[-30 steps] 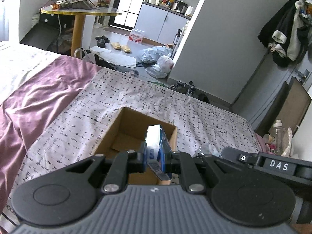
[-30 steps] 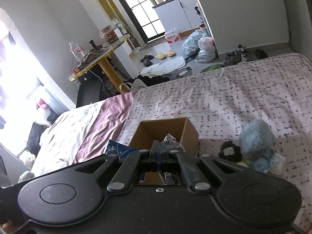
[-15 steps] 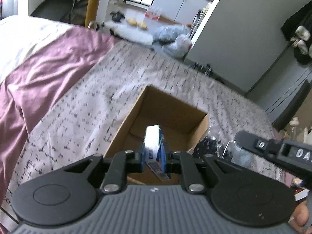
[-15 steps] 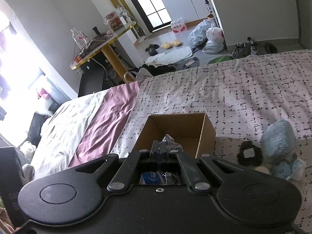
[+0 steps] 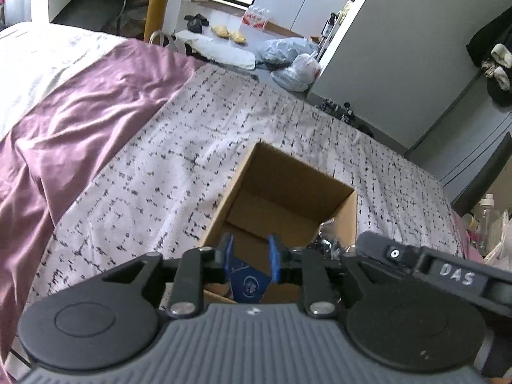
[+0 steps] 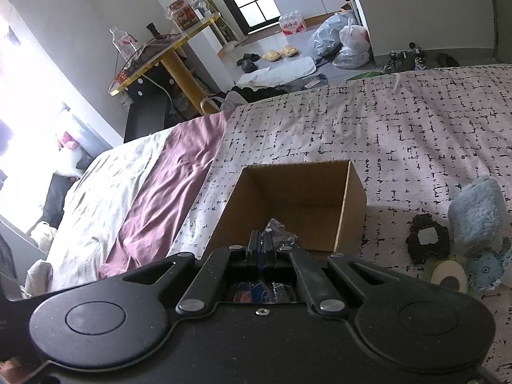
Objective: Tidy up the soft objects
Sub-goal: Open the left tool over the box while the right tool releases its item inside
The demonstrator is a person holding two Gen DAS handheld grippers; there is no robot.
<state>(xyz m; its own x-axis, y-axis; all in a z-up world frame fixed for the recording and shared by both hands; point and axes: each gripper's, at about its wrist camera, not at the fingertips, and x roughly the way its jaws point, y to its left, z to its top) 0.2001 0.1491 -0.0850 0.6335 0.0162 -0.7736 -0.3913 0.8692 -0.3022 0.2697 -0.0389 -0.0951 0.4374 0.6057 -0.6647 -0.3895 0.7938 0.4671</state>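
An open cardboard box point(image 5: 289, 172) point(image 6: 352, 192) sits on the patterned bedspread. My left gripper point(image 5: 250, 254) hangs over its near end and its jaws are opening. The blue pads stand apart, and a blue tissue pack point(image 5: 248, 284) lies loose just below them in the box. My right gripper point(image 6: 262, 243) is shut on a crinkled clear plastic packet point(image 6: 279, 226) above the box's near edge. In the left wrist view that packet point(image 5: 326, 243) shows beside the right gripper's black body. Under the right gripper's fingers the blue pack point(image 6: 252, 290) shows again.
A light blue plush toy point(image 6: 476, 224) and a black item with a white patch point(image 6: 427, 243) lie on the bedspread right of the box. A purple sheet point(image 5: 80, 118) covers the bed's left side. A yellow-legged table point(image 6: 179, 64) stands beyond the bed, with bags on the floor.
The left jaws have parted and the blue pack has dropped from upright between the pads to lie in the box. Both grippers have come lower and closer over the box.
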